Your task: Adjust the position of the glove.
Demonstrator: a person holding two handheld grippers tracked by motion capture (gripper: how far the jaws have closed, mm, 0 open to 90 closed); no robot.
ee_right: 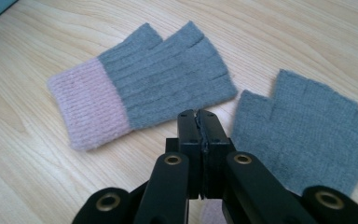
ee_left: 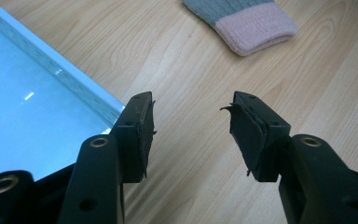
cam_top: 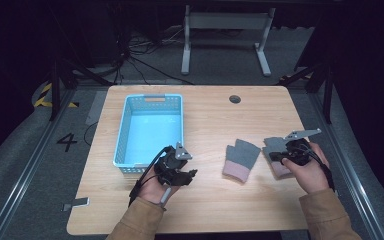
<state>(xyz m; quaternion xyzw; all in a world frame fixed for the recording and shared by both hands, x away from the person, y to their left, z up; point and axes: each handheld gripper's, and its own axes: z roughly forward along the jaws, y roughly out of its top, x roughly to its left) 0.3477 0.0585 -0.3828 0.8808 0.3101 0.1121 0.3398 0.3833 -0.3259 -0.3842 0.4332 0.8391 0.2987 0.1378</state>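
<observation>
Two grey fingerless knit gloves with pink cuffs lie flat on the wooden table. One glove (cam_top: 241, 160) (ee_right: 142, 86) is at mid-right, and its pink cuff (ee_left: 255, 25) also shows in the left gripper view. The other glove (cam_top: 276, 150) (ee_right: 307, 130) lies farther right, partly under my right hand. My right gripper (cam_top: 274, 156) (ee_right: 198, 114) hovers over that glove with its jaws pressed together and nothing between them. Beside the front right corner of the blue basket (cam_top: 150, 129) (ee_left: 51, 70), my left gripper (cam_top: 192, 173) (ee_left: 191, 126) is open and holds nothing.
The light blue plastic basket has nothing in it and stands at the table's left. A round cable hole (cam_top: 235, 99) sits near the far edge. Bare wood (cam_top: 215, 200) runs along the front between my hands. A table frame (cam_top: 225, 30) stands on the floor beyond.
</observation>
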